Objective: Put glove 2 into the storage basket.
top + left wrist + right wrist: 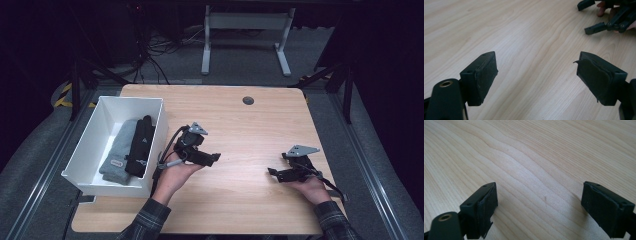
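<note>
Your left hand-held gripper: jaws wide, empty, just beside the bin at the tabletop's left edge. High view adds grey cloth and black cloth inside the bin. Your right hand-held gripper: wide, empty, near the right edge; bare wood between.

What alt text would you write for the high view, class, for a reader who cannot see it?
A person's hands hold two open grippers, left gripper and right gripper, over a wooden table. A white bin at the left holds a grey cloth and a black item.
</note>
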Demonstrator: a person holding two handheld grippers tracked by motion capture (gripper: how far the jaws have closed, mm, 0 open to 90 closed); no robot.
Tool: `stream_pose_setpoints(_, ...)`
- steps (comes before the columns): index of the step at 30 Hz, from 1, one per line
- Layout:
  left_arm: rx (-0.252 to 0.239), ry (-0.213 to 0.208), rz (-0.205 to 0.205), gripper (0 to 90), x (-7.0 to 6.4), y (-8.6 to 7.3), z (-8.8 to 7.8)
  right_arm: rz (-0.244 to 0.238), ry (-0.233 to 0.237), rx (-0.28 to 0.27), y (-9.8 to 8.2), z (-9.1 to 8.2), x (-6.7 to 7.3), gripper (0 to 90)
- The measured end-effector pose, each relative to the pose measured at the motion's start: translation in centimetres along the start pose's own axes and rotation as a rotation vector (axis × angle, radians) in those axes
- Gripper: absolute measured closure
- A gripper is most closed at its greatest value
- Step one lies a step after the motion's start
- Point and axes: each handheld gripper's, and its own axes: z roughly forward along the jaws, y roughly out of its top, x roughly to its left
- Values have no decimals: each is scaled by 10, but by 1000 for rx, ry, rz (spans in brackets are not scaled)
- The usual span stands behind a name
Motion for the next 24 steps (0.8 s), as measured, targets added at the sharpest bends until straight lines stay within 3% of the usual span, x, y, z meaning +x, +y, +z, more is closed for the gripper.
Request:
stream_pose_setpoints(12,45,6,27,171,1,-26,34,1,0,-1,0,0,0,141)
stream_pose_setpoints(24,37,22,77,148,-1,-53,52,-2,0,-1,0,0,0,141)
